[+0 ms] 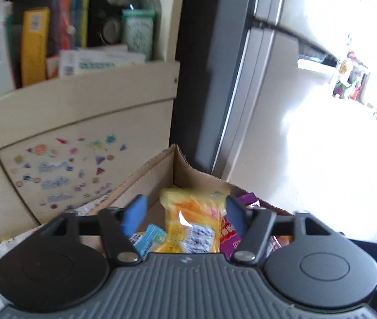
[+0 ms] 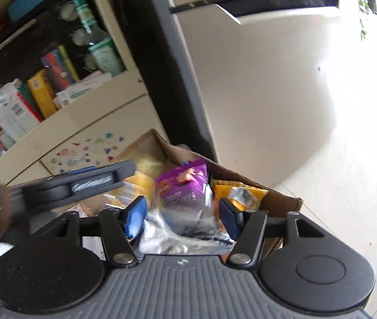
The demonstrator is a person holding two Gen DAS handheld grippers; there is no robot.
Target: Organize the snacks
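Note:
A cardboard box (image 1: 178, 167) holds snack packets. In the left wrist view a yellow packet (image 1: 193, 218) lies in the middle, a small blue packet (image 1: 150, 239) to its left and a purple packet (image 1: 231, 236) to its right. My left gripper (image 1: 185, 212) is open just above the yellow packet, its blue pads either side of it. In the right wrist view the box (image 2: 281, 196) shows a purple packet (image 2: 183, 183), an orange-yellow packet (image 2: 239, 194) and a crumpled clear wrapper (image 2: 185, 234). My right gripper (image 2: 181, 218) is open above the purple packet and wrapper. The left gripper's body (image 2: 77, 183) crosses at left.
A cream shelf unit (image 1: 82, 98) with books and boxes stands behind the box, with stickers on its lower panel (image 1: 63, 170). A green-lidded jar (image 1: 138, 32) stands on the shelf. A pale fridge (image 2: 255, 93) stands to the right, with bright floor beyond it.

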